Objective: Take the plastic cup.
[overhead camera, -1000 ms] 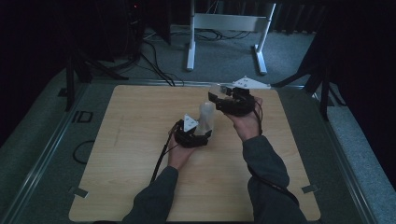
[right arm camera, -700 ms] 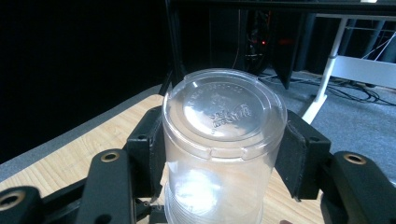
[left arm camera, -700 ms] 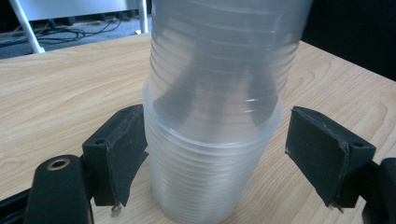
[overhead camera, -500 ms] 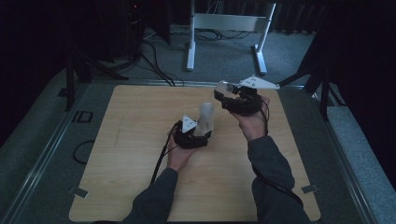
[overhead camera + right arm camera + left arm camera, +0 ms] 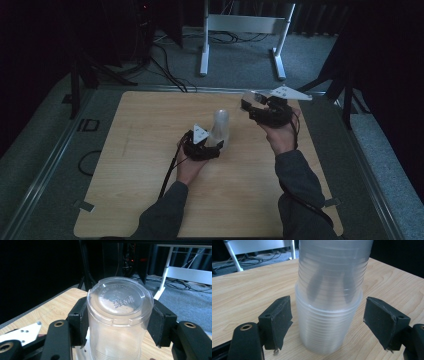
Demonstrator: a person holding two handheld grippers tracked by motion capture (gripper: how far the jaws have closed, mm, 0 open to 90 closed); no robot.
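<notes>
A tall stack of clear ribbed plastic cups [image 5: 220, 125] stands upside down near the table's middle. My left gripper [image 5: 214, 146] is at its base, open. In the left gripper view the stack [image 5: 329, 277] rises between the two pads [image 5: 278, 320], a thin gap on each side. My right gripper [image 5: 251, 103] is held up, to the right of the stack and farther back, shut on a single clear cup [image 5: 120, 300]. That cup's embossed base faces the camera in the right gripper view, with a pad [image 5: 81, 317] pressed on either side.
The wooden table top [image 5: 145, 150] sits on a grey carpeted floor. A white desk frame [image 5: 245, 25] and cables lie beyond the far edge. Black stand legs [image 5: 345, 85] are at the right. The left gripper's cable [image 5: 167, 177] trails toward the person.
My right gripper has drifted slightly right, away from the stack, with the cup in it. The left gripper and the stack have stayed where they were.
</notes>
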